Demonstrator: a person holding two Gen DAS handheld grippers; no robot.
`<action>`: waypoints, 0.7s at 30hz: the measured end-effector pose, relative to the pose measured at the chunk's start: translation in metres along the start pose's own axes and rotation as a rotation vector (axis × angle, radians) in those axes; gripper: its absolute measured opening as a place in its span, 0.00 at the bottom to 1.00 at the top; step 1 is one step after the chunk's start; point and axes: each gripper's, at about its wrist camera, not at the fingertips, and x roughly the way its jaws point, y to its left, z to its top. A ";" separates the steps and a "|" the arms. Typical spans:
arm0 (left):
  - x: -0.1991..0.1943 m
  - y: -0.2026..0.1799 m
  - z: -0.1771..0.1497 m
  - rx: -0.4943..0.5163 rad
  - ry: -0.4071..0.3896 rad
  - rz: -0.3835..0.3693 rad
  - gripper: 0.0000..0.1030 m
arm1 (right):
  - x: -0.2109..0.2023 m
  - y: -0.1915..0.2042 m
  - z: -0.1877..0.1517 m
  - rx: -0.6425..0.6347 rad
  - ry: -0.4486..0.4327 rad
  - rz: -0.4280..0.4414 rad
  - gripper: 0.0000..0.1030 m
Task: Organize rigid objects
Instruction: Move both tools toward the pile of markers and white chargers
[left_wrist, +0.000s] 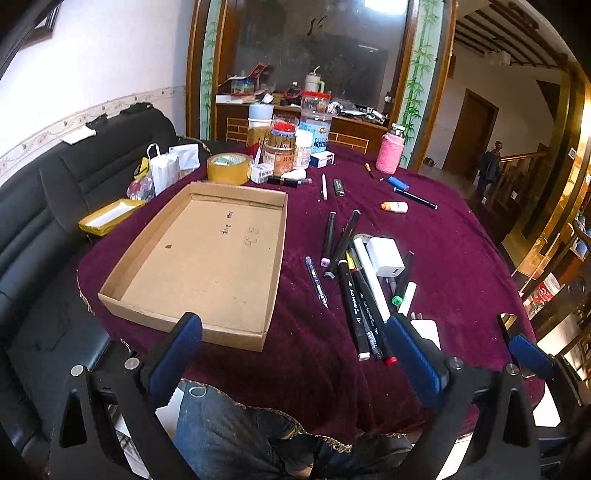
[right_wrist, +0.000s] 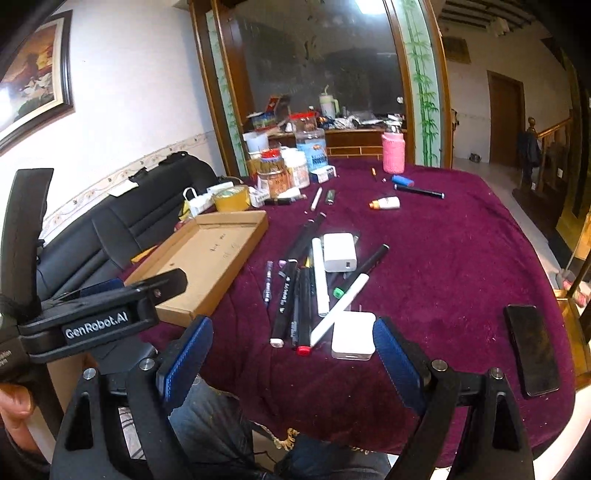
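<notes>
Nothing seems sorted yet: the cardboard tray (left_wrist: 207, 258) lies empty on the table (left_wrist: 461, 258), the markers (right_wrist: 295, 295) heaped beside it, both grippers' fingers spread wide, holding nothing.

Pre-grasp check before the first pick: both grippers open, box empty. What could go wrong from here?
1. The markers lie crossed in a pile; gripping one may drag or roll its neighbours.
2. The white pen rests on the white adapter; lifting either may shift the other.
3. The phone lies near the table edge; a sweep could knock it off.
</notes>
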 end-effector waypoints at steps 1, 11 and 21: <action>-0.001 -0.001 -0.001 0.006 -0.006 0.002 0.97 | -0.002 0.003 0.001 -0.005 0.003 0.000 0.89; 0.015 -0.009 -0.003 0.026 0.028 0.008 0.97 | 0.009 0.003 -0.002 -0.030 0.025 -0.014 0.89; 0.060 -0.015 0.008 0.043 0.113 0.028 0.97 | 0.050 -0.030 0.007 0.070 0.083 0.038 0.89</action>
